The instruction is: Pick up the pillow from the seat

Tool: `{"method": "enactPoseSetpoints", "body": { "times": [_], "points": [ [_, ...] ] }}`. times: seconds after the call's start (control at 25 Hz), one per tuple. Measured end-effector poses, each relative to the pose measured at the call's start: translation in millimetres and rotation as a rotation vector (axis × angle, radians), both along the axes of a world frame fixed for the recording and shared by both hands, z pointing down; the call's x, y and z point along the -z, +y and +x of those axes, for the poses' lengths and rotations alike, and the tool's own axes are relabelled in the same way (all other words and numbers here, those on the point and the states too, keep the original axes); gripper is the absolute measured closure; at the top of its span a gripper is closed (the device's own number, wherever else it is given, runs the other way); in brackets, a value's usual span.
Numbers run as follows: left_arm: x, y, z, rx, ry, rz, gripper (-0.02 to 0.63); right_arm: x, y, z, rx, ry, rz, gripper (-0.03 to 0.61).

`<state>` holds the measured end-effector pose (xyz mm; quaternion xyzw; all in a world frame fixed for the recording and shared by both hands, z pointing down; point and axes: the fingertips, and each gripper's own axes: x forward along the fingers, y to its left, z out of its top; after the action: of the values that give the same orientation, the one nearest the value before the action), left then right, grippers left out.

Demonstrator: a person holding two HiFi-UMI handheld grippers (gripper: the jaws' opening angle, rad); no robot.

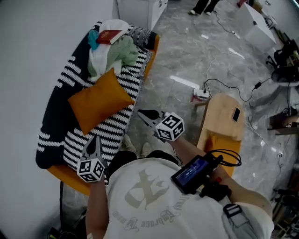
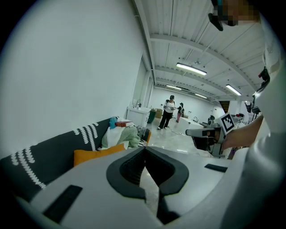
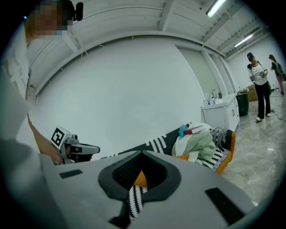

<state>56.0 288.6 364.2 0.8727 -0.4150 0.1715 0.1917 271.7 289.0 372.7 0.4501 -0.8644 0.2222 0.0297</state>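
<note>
An orange pillow (image 1: 100, 100) lies tilted on the black-and-white striped sofa seat (image 1: 74, 144). In the left gripper view the pillow (image 2: 91, 154) shows left of the jaws. In the right gripper view a bit of the pillow (image 3: 140, 179) shows just behind the jaws. My left gripper (image 1: 95, 142) hovers over the seat's front, a short way short of the pillow, shut and empty. My right gripper (image 1: 147, 115) hangs over the floor right of the sofa edge, level with the pillow, also shut with nothing in it. Each gripper shows in the other's view: the right gripper (image 2: 208, 133) and the left gripper (image 3: 80, 150).
A heap of clothes (image 1: 114, 53) with a red book (image 1: 110, 36) on top fills the sofa's far end. On the right stand a wooden stool (image 1: 224, 116) and a power strip (image 1: 201, 94) with cables. A white cabinet (image 1: 140, 9) stands behind, and two people (image 2: 169, 112) farther off.
</note>
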Motion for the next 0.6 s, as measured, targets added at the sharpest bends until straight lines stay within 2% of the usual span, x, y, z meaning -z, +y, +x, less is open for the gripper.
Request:
{"method": "enactPoseSetpoints", "body": {
  "times": [0.16, 0.4, 0.6],
  "points": [
    [-9, -19, -3, 0.021, 0.007, 0.005, 0.604, -4, -24, -3, 0.02, 0.006, 0.005, 0.565],
    [-20, -42, -12, 0.042, 0.019, -0.018, 0.604, -16, -38, -7, 0.03, 0.02, -0.041, 0.565],
    [-31, -83, -18, 0.045, 0.039, -0.037, 0.604, -18, -76, -14, 0.026, 0.034, -0.04, 0.565]
  ]
}}
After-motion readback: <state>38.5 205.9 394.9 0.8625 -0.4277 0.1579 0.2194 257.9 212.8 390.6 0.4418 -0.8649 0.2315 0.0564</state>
